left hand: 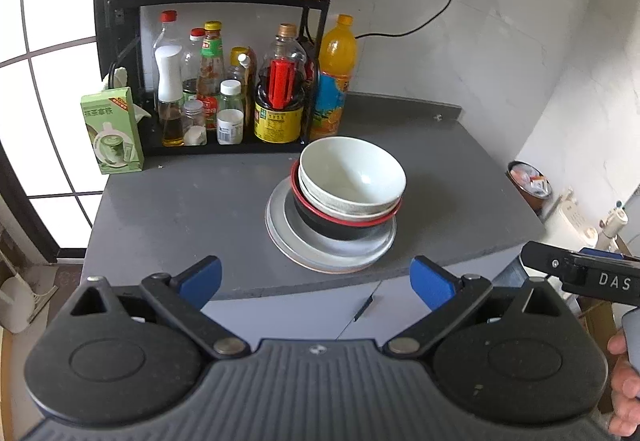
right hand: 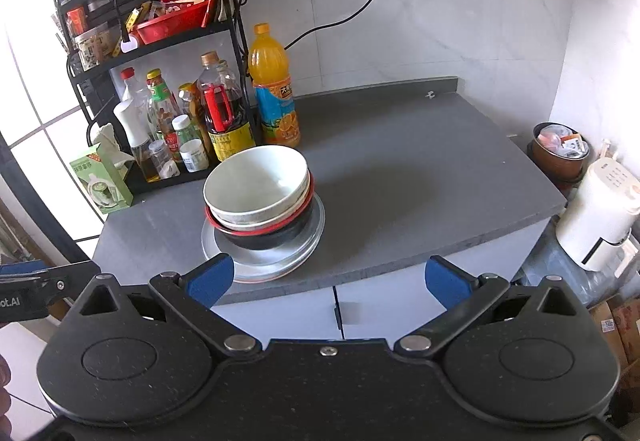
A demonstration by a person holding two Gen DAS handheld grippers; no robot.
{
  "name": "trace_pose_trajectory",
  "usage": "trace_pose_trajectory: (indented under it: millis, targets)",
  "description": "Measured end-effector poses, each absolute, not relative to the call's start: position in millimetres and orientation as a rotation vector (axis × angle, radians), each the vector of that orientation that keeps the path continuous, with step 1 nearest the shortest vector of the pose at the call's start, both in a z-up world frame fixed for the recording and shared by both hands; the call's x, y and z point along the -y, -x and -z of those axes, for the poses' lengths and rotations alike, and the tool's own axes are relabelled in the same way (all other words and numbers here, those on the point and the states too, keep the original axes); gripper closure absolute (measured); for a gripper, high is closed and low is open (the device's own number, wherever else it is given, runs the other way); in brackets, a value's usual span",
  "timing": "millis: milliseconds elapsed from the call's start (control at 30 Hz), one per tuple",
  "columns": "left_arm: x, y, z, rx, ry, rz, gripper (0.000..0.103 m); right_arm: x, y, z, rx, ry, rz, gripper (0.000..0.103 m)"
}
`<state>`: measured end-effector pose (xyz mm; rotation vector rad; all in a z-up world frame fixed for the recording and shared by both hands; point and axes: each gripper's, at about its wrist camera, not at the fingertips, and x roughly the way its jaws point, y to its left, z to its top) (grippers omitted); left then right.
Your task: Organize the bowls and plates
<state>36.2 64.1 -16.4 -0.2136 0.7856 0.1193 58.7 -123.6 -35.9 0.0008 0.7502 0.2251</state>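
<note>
A grey desk point(left hand: 180, 209) is seen in both wrist views, set against a tiled wall. At its rear left a black rack point(left hand: 120, 41) is loaded with condiment bottles; an orange juice bottle point(left hand: 336, 73) is stood just beside the rack's right post, and a green carton point(left hand: 112, 131) is placed at the rack's left.

All tableware is found in a single stack near the desk's front edge. A grey plate point(left hand: 288, 237) is at the bottom, flat on the desk. A black bowl with a red rim point(left hand: 340, 229) is seated on the plate. A speckled pale bowl point(left hand: 344, 207) is nested in it, and a white bowl point(left hand: 352, 169) is nested on top, tilted slightly.

The left gripper point(left hand: 316, 281) is held in front of the desk edge, apart from the stack, its blue-padded fingers point(left hand: 200, 281) spread wide with nothing between them. The right gripper point(right hand: 326, 279) is likewise held short of the desk, fingers point(right hand: 210, 279) spread wide and empty.
</note>
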Motion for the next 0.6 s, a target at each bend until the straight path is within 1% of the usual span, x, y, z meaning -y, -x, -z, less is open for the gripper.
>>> trace_pose_trajectory:
  millis: [600]
  targets:
    - [-55, -9, 8, -0.762, 0.163, -0.066, 0.003, 130, -22, 32, -0.723, 0.012, -0.209, 0.000]
